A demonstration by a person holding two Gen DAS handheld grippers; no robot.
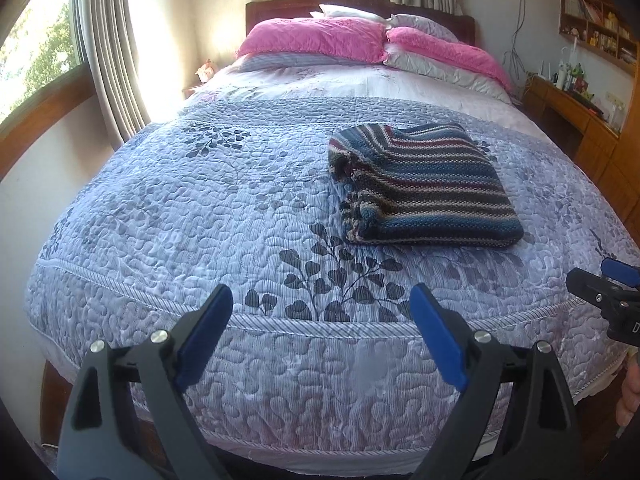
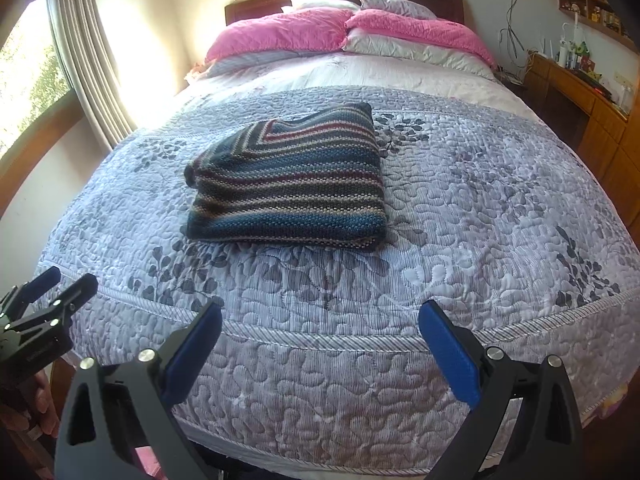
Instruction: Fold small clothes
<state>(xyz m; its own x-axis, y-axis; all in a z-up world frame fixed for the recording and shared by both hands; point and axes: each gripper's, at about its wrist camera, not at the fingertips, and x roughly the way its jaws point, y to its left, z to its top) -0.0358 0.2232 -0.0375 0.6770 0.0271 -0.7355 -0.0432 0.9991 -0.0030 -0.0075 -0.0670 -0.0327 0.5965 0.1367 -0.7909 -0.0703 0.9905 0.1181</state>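
A striped knit sweater (image 1: 424, 184) lay folded into a thick, roughly square bundle on the bed (image 1: 200, 208), a little past the middle of the quilt's foot end, its bands of blue, maroon, grey and cream running across a coarse, nubbly weave. The quilt was pale lavender, stitched in a pebbled pattern and printed with dark leafy sprigs, with a corded seam along its near edge. Pink pillows (image 1: 316, 38) with a crinkled surface sat at the head against silvery ones. Both tongs hung at the foot of the bed, well short of the sweater. The left tongs (image 1: 320, 304) stood wide open, blue pads apart, holding nothing and touching nothing. The right tongs (image 2: 320, 320) were spread just as wide and likewise empty, above the quilt's edge. A wooden desk (image 2: 580, 92) ran along the right wall.
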